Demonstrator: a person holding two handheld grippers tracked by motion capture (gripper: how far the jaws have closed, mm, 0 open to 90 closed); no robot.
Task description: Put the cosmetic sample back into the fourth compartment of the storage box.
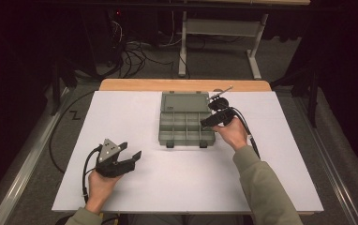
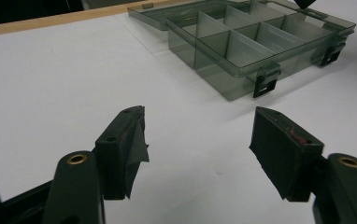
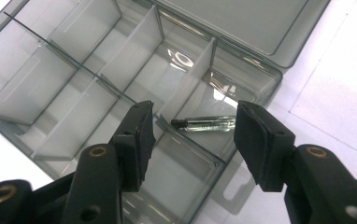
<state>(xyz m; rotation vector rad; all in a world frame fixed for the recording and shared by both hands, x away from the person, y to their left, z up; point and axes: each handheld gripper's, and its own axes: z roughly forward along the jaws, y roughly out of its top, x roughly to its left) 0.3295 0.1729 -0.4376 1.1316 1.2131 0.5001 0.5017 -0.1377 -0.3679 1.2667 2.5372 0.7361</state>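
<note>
Left gripper [image 1: 129, 157]: jaws spread, empty, on the table [image 1: 121, 117]. Organiser box [image 1: 186, 126]: centre, lid open. Right gripper [image 3: 193, 128]: jaws apart over a corner compartment holding a small bit [image 3: 204, 124]; light, rigid, probably slippery; best pinched mid-shaft.

No text, label, brand, number or sign is showing legibly anywhere. The compartment box [image 1: 186, 123] is carrying no readable marking on its lid or dividers. The small clear-handled bit [image 3: 204, 123] lying in one compartment is showing faint dark marks along its shaft, too blurred to read. The white surface [image 1: 144, 183] is bearing only thin lines, no writing.
</note>
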